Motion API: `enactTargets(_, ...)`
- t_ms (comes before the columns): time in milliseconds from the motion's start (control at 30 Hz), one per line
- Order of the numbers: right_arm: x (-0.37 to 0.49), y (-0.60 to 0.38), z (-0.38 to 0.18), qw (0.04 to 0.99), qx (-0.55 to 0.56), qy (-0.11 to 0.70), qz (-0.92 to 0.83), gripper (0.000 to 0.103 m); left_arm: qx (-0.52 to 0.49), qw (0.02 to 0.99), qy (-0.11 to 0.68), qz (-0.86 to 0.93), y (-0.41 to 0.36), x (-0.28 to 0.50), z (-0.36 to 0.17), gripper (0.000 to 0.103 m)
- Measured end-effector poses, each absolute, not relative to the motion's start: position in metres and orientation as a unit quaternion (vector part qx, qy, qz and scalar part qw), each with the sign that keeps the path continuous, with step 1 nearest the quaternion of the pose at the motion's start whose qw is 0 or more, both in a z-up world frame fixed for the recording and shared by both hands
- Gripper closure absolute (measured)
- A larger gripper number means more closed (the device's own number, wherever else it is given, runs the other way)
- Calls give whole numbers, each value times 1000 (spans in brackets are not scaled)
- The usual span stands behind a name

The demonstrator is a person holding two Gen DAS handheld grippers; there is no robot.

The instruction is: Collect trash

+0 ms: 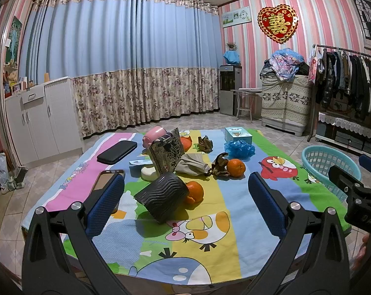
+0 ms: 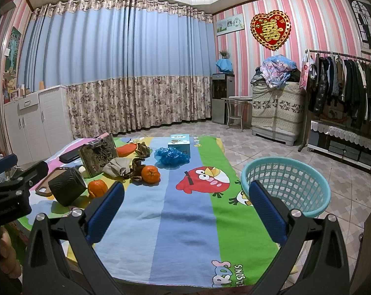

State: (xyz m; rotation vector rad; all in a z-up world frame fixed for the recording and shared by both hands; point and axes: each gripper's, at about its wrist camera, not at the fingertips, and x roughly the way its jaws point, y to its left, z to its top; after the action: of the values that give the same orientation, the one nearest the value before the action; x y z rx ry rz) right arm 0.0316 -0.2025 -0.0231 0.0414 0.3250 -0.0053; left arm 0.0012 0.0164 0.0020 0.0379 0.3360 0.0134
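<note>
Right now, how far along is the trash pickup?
Nothing looks done: the basket shows no trash inside. Nothing in hand: left gripper and right gripper are open. Left: two brown wrappers, peel and crumpled blue plastic on the cloth.

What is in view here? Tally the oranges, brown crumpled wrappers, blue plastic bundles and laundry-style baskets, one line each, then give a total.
oranges: 2
brown crumpled wrappers: 2
blue plastic bundle: 1
turquoise basket: 1
Total: 6
</note>
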Motion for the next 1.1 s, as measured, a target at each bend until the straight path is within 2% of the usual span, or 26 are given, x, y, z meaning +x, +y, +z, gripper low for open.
enactTargets(1100,40,-208,-30,984,11,175,-27,4,21,973,227,30,54,46,-29,5)
